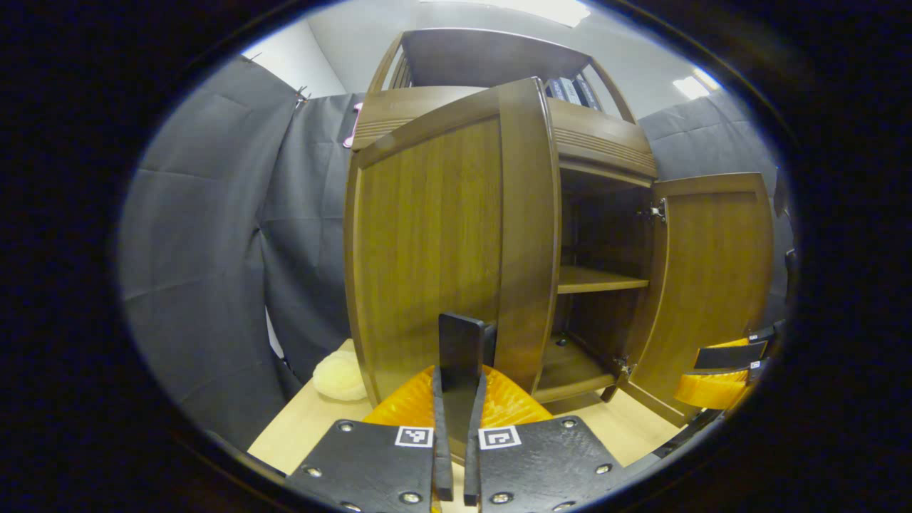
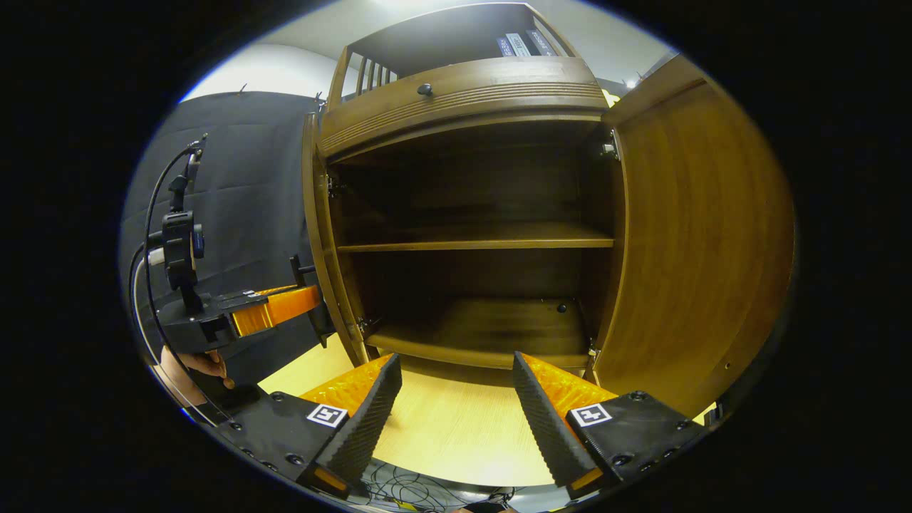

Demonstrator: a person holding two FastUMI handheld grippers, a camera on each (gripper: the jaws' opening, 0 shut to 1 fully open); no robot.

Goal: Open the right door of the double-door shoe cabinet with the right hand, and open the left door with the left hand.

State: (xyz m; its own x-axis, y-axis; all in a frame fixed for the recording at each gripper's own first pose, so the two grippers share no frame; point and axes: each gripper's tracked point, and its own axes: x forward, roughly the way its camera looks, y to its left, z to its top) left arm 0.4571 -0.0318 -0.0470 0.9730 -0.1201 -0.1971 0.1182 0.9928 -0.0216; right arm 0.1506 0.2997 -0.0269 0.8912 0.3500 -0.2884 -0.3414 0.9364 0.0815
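While both doors of the shoe cabinet [image 2: 463,235] stand swung outward, its interior lies exposed: a middle shelf [image 2: 474,237] and a bottom board [image 2: 491,328], both seen in the right gripper view. The cabinet stands on a pale wooden surface [image 2: 442,427] against the dark cloth wall.

Left gripper view: the left door [image 1: 434,249] is open and fills the near field, its free edge turned toward the camera. The left gripper [image 1: 459,427] has its fingers drawn close together, with only a narrow slit between them, and a dark handle [image 1: 463,349] on the door's edge rises from that slit; whether both fingers press on it cannot be told. Beyond the door, the right door [image 1: 712,285] hangs open on its hinges, and the other gripper appears at the far right edge. A pale, soft, rounded object [image 1: 340,376] sits on the surface just beside the foot of the left door.

Right gripper view: the right gripper [image 2: 456,413] is spread wide, its fingers well apart and holding nothing, in front of the cabinet's opening above the surface. The right door stands open at the right of the view, its inner face showing. At the left, the left gripper, held by a hand [image 2: 192,367], meets the left door's edge at its handle. A small dark knob [image 2: 425,89] sits on the drawer front above the opening.
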